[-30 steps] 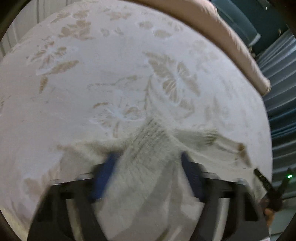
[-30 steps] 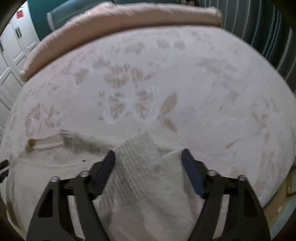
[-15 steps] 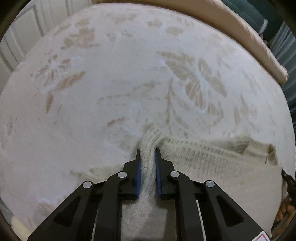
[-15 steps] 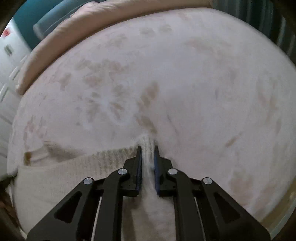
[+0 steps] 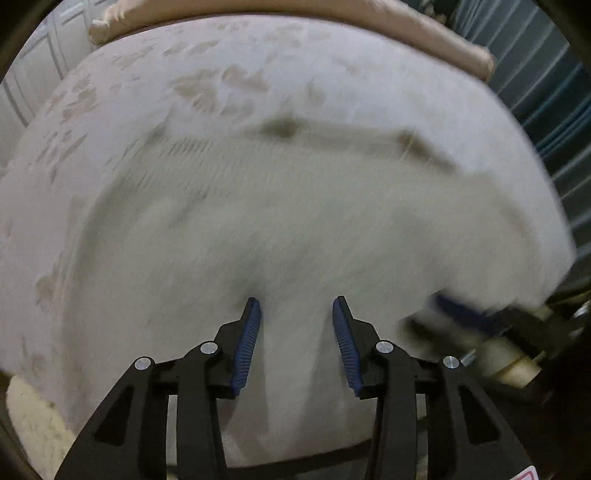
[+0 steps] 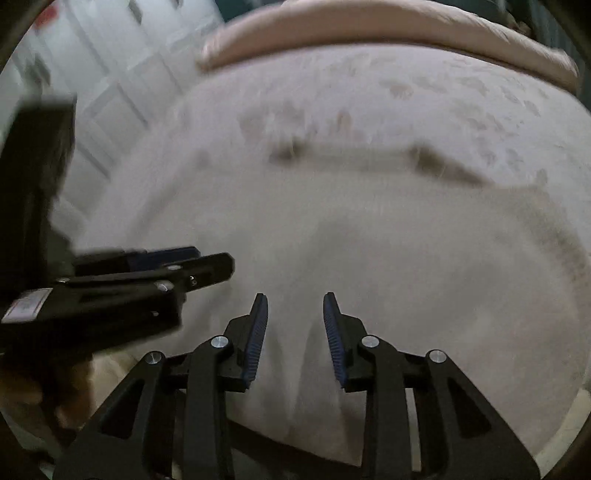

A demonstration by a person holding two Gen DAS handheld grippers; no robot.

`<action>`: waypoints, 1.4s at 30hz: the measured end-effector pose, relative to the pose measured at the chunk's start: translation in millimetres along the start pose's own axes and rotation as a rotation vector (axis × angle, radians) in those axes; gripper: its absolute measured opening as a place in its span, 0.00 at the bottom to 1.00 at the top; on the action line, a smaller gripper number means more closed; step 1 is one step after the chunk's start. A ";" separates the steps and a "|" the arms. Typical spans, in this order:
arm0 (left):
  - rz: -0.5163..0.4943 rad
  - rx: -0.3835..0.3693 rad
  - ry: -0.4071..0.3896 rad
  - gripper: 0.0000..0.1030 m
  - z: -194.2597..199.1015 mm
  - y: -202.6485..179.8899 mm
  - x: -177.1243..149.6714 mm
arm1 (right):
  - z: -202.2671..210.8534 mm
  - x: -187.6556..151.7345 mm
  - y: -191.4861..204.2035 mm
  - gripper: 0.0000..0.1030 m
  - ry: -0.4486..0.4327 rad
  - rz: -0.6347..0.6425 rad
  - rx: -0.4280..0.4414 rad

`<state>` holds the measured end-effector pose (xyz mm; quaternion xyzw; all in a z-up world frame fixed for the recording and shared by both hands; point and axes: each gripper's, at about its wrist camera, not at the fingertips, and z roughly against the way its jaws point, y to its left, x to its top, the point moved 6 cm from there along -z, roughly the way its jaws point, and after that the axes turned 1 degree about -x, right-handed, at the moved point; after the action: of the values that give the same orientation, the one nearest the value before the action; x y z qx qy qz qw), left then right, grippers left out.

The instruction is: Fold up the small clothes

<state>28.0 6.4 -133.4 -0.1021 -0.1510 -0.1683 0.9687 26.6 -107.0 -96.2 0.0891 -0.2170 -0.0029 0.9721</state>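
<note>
The sweater (image 5: 295, 221), a cream knit, lies spread across the near half of the bed (image 5: 258, 66), its ribbed edge toward the left and its neckline facing the pinkish bolster (image 5: 369, 22) at the far end; both views are blurred, so the finer folds cannot be made out. The bed's pale cover carries a faint tan leaf print. Both grippers hover low over the garment's near edge, pointing toward the bolster. The left gripper (image 5: 296, 332) has its blue-padded jaws parted with only fabric showing below the gap, nothing pinched. The right gripper (image 6: 294, 328) is likewise parted and holds nothing. In the right wrist view the left gripper appears just beside it on the left, level with it.
</note>
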 end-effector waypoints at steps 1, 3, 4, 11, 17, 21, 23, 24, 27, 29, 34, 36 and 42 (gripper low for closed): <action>-0.008 0.006 -0.014 0.38 4.9 8.3 -6.3 | 5.7 -5.4 -17.1 0.27 -0.001 -0.034 -0.010; 0.015 0.050 -0.012 0.38 17.2 31.8 -11.8 | 27.8 -18.4 -76.9 0.26 -0.006 -0.142 -0.077; 0.036 0.072 -0.009 0.38 23.7 42.3 -17.4 | 39.6 -26.9 -102.0 0.25 -0.008 -0.185 -0.116; 0.246 0.003 0.011 0.36 34.1 94.8 -42.8 | 97.3 -76.0 -229.6 0.36 -0.001 -0.471 -0.394; 0.237 0.040 0.011 0.44 30.5 78.8 -38.0 | 89.8 -19.0 -155.0 0.35 -0.098 -0.320 -0.224; 0.271 0.030 0.005 0.44 32.4 86.5 -36.9 | 25.1 -26.4 -164.3 0.35 0.025 -0.273 -0.293; 0.293 0.021 -0.013 0.44 42.6 91.8 -37.6 | 37.2 -15.5 -157.4 0.36 0.007 -0.282 -0.304; 0.302 0.048 -0.028 0.44 49.4 96.9 -38.5 | 49.6 -3.1 -145.1 0.36 -0.023 -0.257 -0.293; 0.330 0.079 -0.048 0.44 59.7 111.2 -46.6 | 64.9 27.0 -97.5 0.36 -0.081 -0.181 -0.185; 0.369 0.071 -0.033 0.44 56.9 120.2 -52.9 | 56.0 39.4 -62.0 0.36 -0.070 -0.111 -0.128; 0.427 0.022 -0.034 0.44 62.1 128.9 -65.7 | -37.2 39.2 -19.3 0.39 0.082 0.035 -0.178; 0.432 0.016 -0.044 0.45 69.9 133.2 -70.3 | -32.2 48.1 -12.3 0.40 0.056 0.060 -0.238; 0.542 -0.003 -0.074 0.61 82.1 169.0 -85.8 | 8.8 63.7 23.6 0.40 0.012 0.042 -0.101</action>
<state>-9.9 208.1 -109.6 -0.1463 -0.1533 0.1009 0.9721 79.8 -88.1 -57.4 0.0354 -0.2125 0.0071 0.9765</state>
